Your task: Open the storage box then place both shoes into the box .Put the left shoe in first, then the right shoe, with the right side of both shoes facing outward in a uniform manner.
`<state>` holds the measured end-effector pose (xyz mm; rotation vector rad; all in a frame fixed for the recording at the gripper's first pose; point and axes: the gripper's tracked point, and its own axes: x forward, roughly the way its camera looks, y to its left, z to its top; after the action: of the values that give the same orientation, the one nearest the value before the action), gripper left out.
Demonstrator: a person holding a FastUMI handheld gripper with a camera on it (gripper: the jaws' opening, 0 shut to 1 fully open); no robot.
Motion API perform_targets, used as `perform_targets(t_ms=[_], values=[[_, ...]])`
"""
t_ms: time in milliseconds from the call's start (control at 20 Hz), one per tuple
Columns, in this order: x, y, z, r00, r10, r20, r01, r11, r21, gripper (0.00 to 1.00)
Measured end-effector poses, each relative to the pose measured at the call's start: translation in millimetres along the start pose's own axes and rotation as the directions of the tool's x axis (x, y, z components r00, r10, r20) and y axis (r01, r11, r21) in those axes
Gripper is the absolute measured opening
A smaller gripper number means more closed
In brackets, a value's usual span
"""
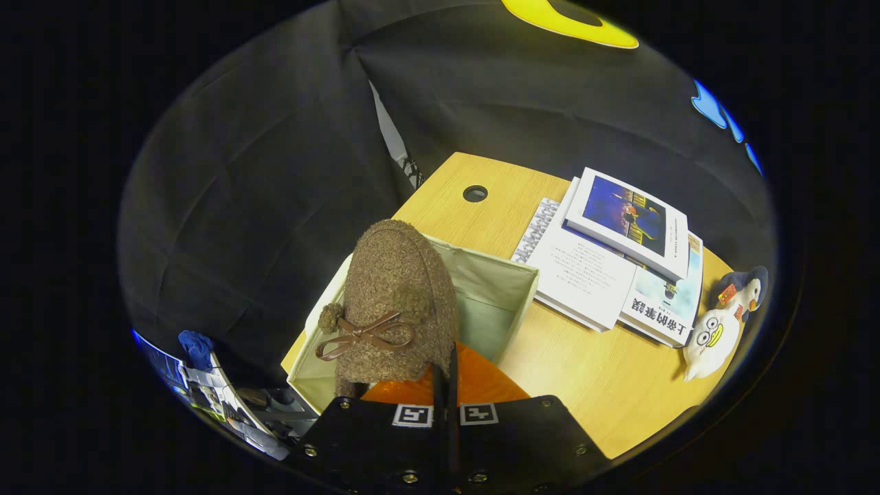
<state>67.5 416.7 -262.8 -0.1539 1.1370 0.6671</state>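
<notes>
A brown fuzzy shoe (395, 295) with pom-poms and a brown bow hangs toe-forward just ahead of my fingers, held above the open storage box (512, 292). My gripper (445, 375) is shut on the shoe's rear edge, its fingers pressed close together. The box is a pale fabric cube standing open on the wooden table (584, 385), directly under the shoe. The shoe hides much of the box's inside, so I cannot tell what lies in it.
A stack of books (619, 254) lies on the table beyond the box to the right. A plush penguin toy (722, 323) rests past the books. A round cable hole (474, 193) sits at the table's far side. Clutter (206, 385) lies off the table's near-left edge.
</notes>
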Motion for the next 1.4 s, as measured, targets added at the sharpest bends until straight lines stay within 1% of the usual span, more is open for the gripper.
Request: perform_targets(t_ms=[250, 300, 350, 400, 500, 600, 700, 800, 950, 1000, 1100, 1150, 1200, 1300, 1400], values=[[12, 3, -3, 1.0, -0.015, -0.013, 0.016, 1.0, 0.015, 0.0], [12, 9, -3, 1.0, 0.007, -0.01, -0.007, 1.0, 0.026, 0.02], [11, 11, -5, 1.0, 0.006, -0.011, -0.006, 1.0, 0.026, 0.07], [15, 8, -8, 1.0, -0.002, -0.01, 0.002, 1.0, 0.014, 0.25], [2, 0, 0, 0.999, -0.028, 0.035, 0.028, 1.0, -0.002, 0.61], [-11, -5, 4, 0.996, -0.031, 0.089, 0.031, 0.999, -0.004, 0.97], [-36, -12, 9, 0.989, -0.034, 0.146, 0.034, 0.999, 0.007, 0.97], [-60, -24, 13, 0.974, -0.052, 0.222, 0.048, 0.999, 0.025, 0.97], [-99, -50, 13, 0.935, -0.1, 0.339, 0.083, 0.994, 0.065, 0.97], [-114, -58, 11, 0.921, -0.111, 0.373, 0.082, 0.992, 0.091, 0.97], [-146, -78, 10, 0.879, -0.143, 0.455, 0.084, 0.986, 0.147, 0.96], [-165, -89, 10, 0.849, -0.168, 0.501, 0.095, 0.981, 0.168, 0.97], [-186, -103, 10, 0.809, -0.204, 0.552, 0.12, 0.975, 0.185, 0.96], [-229, -134, 7, 0.691, -0.3, 0.657, 0.206, 0.954, 0.219, 0.97], [-274, -159, -4, 0.573, -0.373, 0.73, 0.275, 0.926, 0.257, 0.96]])
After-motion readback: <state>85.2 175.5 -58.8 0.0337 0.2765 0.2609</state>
